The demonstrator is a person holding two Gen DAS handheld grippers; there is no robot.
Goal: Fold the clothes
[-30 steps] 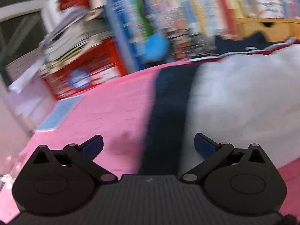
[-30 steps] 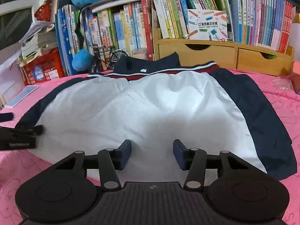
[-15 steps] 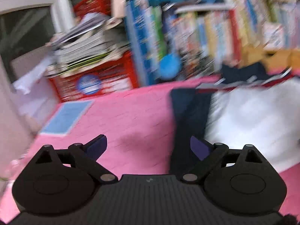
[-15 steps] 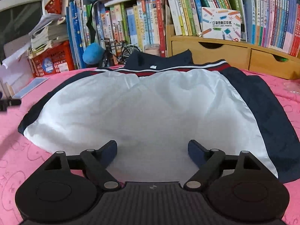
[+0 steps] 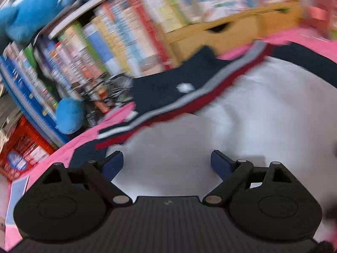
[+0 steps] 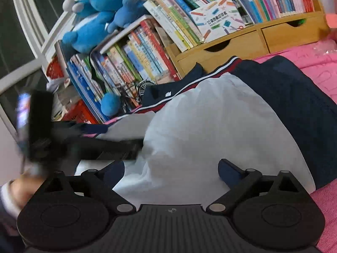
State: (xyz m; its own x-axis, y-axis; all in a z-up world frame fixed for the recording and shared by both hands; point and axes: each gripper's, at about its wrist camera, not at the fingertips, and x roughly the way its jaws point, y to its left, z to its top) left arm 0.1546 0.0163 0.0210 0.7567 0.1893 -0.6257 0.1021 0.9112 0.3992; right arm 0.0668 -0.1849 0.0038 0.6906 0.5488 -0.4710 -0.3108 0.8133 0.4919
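At the bottom of the left wrist view the left gripper point(image 5: 166, 160) has its fingers point(image 5: 112, 164) spread wide, nothing between them, above the white panel of the jacket point(image 5: 242, 113). The right wrist view shows the same at its lower edge: the right gripper point(image 6: 170, 169) with its fingers point(image 6: 228, 169) spread and empty over the white cloth of the jacket point(image 6: 221, 126). In the left middle of that frame the left gripper point(image 6: 88, 145) shows as a dark blur reaching across onto the jacket's left part, with a hand point(image 6: 23, 186) in the lower left corner behind it.

The jacket lies spread on the pink surface point(image 6: 316, 67); I cannot tell whether it is a bed or a counter. The white body fills the centre of both frames, a navy sleeve runs down the right side, and the navy collar with red and white stripes sits above centre. A fold of white cloth overlaps the left half.

Beyond, a wooden drawer box point(image 6: 242, 44) stands at the upper right, rows of books point(image 6: 130, 59) fill the top, blue plush toys point(image 6: 94, 19) sit at the upper left, and a red crate point(image 5: 23, 147) is at the left edge
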